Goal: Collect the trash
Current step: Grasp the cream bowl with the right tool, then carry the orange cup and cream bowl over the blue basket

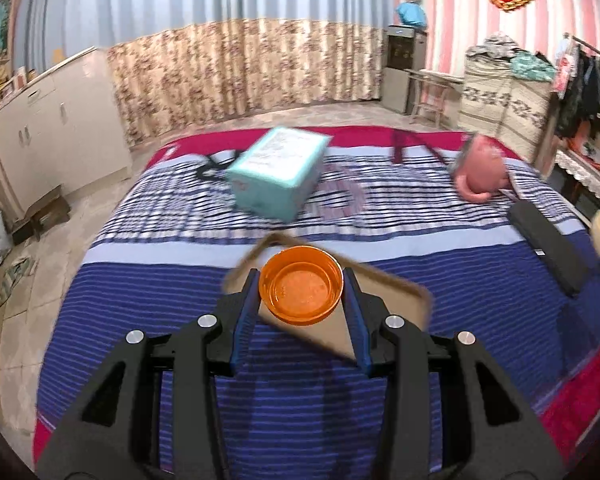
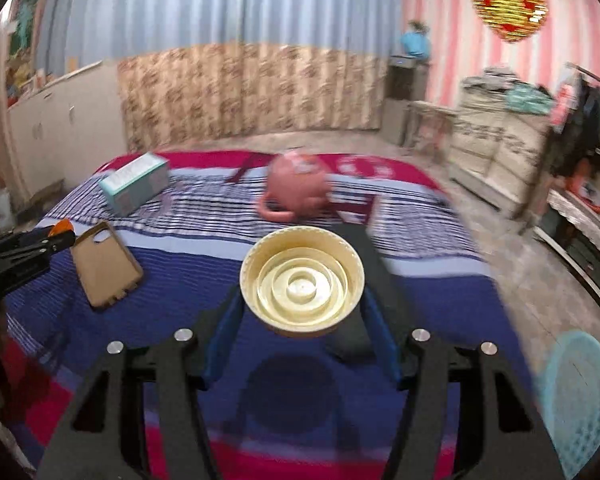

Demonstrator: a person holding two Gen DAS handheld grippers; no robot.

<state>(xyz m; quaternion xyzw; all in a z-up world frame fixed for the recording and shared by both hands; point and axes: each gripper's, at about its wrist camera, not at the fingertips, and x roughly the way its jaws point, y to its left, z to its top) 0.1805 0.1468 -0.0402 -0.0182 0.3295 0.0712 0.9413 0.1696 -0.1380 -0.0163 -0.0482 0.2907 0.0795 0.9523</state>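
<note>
I am holding a gripper in each hand above a bed (image 1: 380, 408) covered with a blue, white and red striped blanket. My left gripper (image 1: 301, 294) is closed on a small orange cap (image 1: 301, 291), its open side facing the camera, with both blue pads pressed against its rim and the cap lifted clear of the blanket. Under it, flat on the bed, lies a brown phone case (image 1: 388, 300), partly hidden by the cap and fingers. My right gripper (image 2: 302, 308) clasps a wider cream-coloured lid (image 2: 302, 282), hollow side towards the camera with raised rings inside; the pads sit against its two sides and it hangs above the blanket, casting a round shadow below. In the right wrist view, the left gripper shows at the left edge with a sliver of the orange cap, just beside the phone case (image 2: 106, 264). Farther up the bed a teal cardboard box (image 1: 278, 172) lies at an angle, and to its right a pink mug (image 1: 482, 172) lies on its side with its handle towards me. A long black flat object (image 1: 548, 244) rests on the bed's right side. A light blue mesh basket (image 2: 580, 396) sits on the floor, low at the right of the right wrist view. Both views are somewhat blurred.
</note>
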